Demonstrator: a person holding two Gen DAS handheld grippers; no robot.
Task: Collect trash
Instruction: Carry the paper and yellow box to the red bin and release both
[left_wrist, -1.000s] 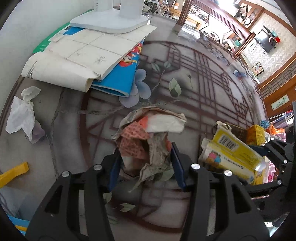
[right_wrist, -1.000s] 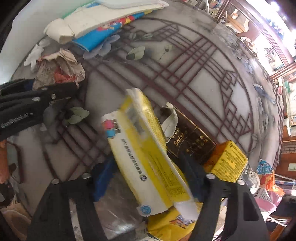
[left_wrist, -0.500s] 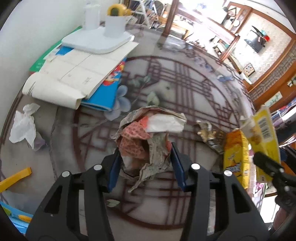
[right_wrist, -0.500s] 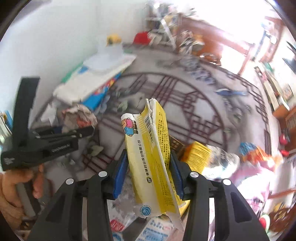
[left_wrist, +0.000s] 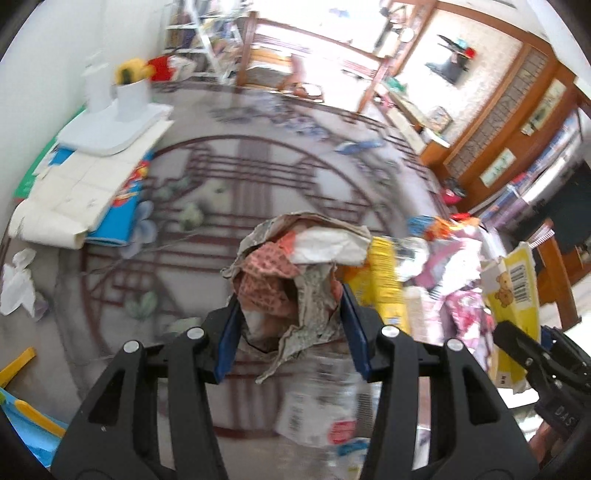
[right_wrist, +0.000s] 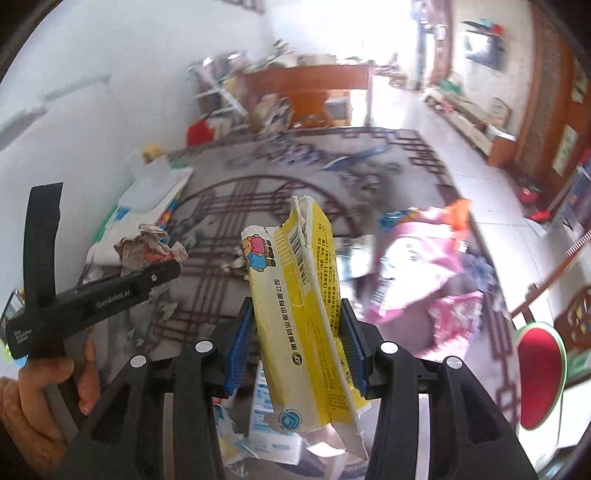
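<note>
My left gripper (left_wrist: 291, 332) clamps the crumpled paper wad (left_wrist: 295, 273); my right gripper (right_wrist: 295, 347) pinches the torn yellow carton (right_wrist: 299, 295), long axis upright between its jaws; remaining litter (right_wrist: 424, 273) lies right of it.

White wall (right_wrist: 110, 55), patterned grey rug (left_wrist: 258, 177), wooden table (right_wrist: 306, 85), bright glare
</note>
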